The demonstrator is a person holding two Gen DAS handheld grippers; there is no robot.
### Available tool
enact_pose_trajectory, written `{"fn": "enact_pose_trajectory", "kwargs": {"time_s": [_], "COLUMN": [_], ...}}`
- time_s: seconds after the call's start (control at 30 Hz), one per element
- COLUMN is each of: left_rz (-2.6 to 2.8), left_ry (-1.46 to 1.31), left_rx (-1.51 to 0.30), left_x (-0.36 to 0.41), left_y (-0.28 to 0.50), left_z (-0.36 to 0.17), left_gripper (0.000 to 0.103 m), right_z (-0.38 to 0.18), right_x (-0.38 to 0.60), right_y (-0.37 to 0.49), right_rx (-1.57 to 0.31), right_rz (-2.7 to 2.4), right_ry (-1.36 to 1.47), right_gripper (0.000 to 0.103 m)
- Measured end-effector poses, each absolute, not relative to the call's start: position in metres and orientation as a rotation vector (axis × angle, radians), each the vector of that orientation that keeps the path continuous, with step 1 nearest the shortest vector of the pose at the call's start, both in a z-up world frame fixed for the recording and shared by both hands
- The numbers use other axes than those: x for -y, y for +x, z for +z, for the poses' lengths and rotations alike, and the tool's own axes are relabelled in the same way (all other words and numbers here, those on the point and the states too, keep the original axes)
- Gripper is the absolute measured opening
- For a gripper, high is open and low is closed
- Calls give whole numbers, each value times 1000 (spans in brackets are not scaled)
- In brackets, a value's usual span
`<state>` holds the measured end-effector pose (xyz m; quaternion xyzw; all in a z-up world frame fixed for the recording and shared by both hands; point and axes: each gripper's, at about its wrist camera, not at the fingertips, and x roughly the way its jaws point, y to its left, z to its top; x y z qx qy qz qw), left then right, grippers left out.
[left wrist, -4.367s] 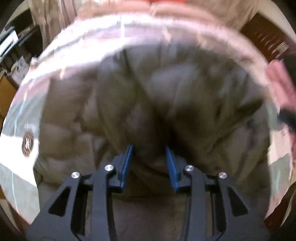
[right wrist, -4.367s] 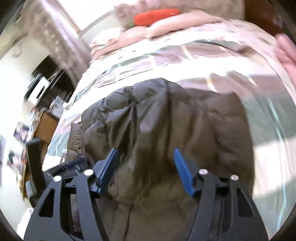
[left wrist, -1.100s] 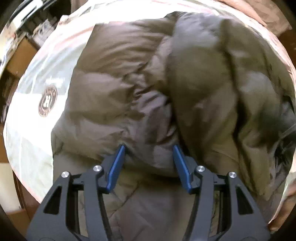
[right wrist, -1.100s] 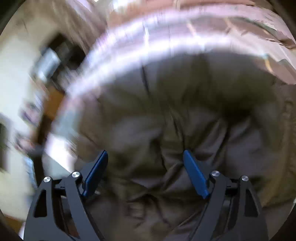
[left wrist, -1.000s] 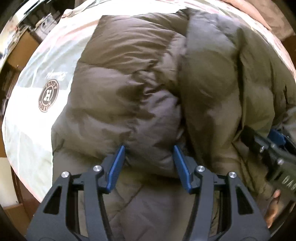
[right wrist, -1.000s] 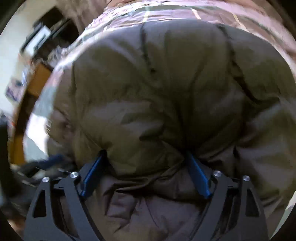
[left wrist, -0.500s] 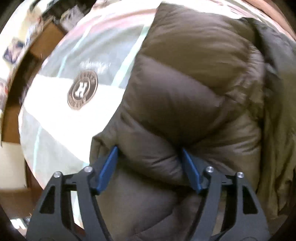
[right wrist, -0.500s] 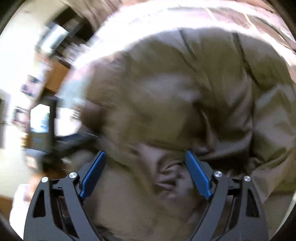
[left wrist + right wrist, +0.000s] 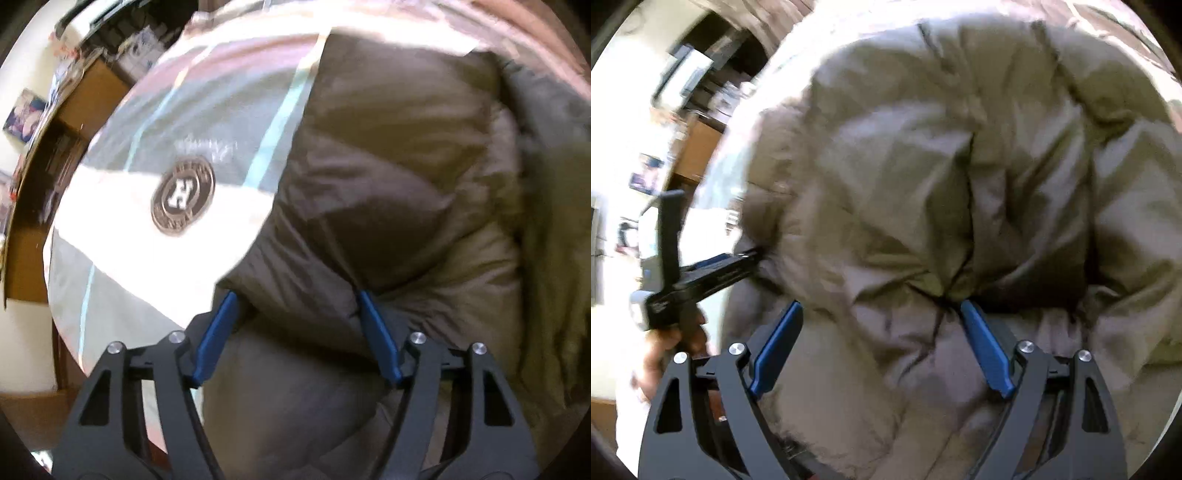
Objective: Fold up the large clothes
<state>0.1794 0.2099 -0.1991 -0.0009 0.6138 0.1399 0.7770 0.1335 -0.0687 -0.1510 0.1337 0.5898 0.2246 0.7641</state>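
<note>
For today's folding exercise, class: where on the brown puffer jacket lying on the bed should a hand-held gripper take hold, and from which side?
Probably the puffer jacket is best gripped at its outer edge beside the bedsheet, near the round logo, coming from that side. There the padding ends in one free, rounded fold; elsewhere it is broad, puffed bulk that may be too wide to pinch.

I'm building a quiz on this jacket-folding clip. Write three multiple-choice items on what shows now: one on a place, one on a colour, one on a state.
1. In the left wrist view, where does the round emblem lie?
A) left of the puffer jacket
B) on the jacket
C) right of it

2. What colour are the fingertips of the left hand-held gripper?
A) red
B) blue
C) white

3. How does the jacket lie?
A) flat
B) hanging
C) bunched in puffy folds

Answers: A, it sits on the bedspread; B, both pads are blue; C, creases and mounds show.
</note>
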Motion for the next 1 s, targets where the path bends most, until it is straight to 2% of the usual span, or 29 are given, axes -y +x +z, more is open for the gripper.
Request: {"fn": "enact_pose_trajectory", "kwargs": {"time_s": [0.13,0.23,0.43,0.5,0.57,0.77,0.9,1.0], "left_rz": [142,40,-42,-27,-24,-16,-62,-96], "left_ry": [-10,-26,74,104,47,-206,-271,-272], "left_rx": [-1285,-1328,-1490,-1545,-1575,-1542,-1579,-1588], "left_x": [-209,-207,-210,-218,-233,-272,-273,-264], "left_y": [157,131,78,64,56,48,43,32], "left_z": [-171,-169,-210,-230,-238,-217,-221,-217], "left_gripper": [72,76,82,92,93,89,74,69], "right_z": [-110,-110,-208,-226,-222,-197,-191,-185], "right_x": [108,157,233,240,241,264,281,301], "right_y": [100,81,36,25,20,9,-2,-15], "right_rx": [-1201,-1228,-1602,-1643,-1618,-1573,-1538,-1511], "right_rz": [453,355,-27,-34,4,-50,-112,-147], "right_ry": [236,246,213,179,165,272,339,420], "right_gripper": [87,90,91,91,91,91,91,91]}}
